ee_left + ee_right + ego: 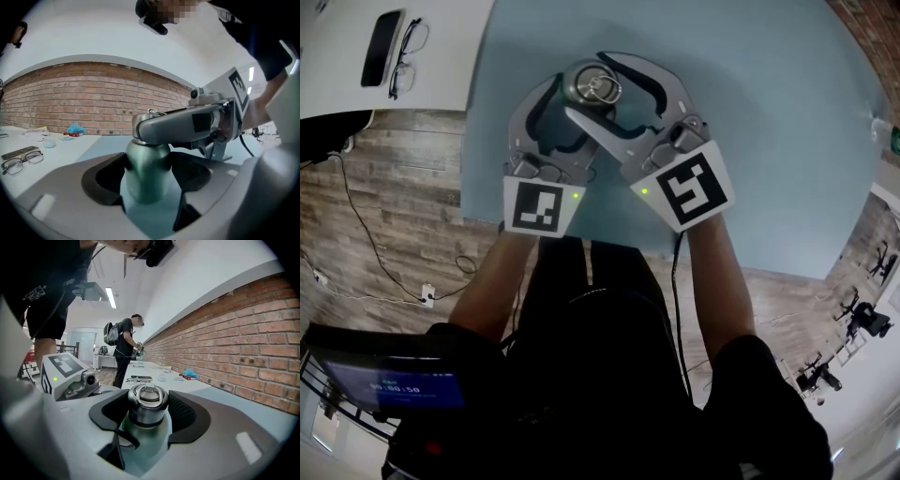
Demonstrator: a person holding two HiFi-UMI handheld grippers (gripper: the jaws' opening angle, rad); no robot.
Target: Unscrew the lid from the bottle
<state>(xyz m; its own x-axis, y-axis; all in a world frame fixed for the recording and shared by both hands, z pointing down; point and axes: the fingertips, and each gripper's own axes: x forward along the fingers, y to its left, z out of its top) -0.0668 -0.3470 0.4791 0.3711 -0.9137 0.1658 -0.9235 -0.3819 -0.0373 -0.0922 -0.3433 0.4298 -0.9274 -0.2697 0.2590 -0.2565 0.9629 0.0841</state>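
bottle (145,180) and lid (148,401) gripped, glasses (407,56) and phone (381,47) well apart.

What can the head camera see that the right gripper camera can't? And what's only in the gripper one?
Only the head view: the right gripper's own black-and-white marker cube, the person's forearms and the wooden plank floor. Only the right gripper view: the red brick wall and a distant person with a backpack. Both: the green metal bottle, its round silver lid clamped in the right gripper's jaws, the left gripper with its marker cube, and the pale blue table.
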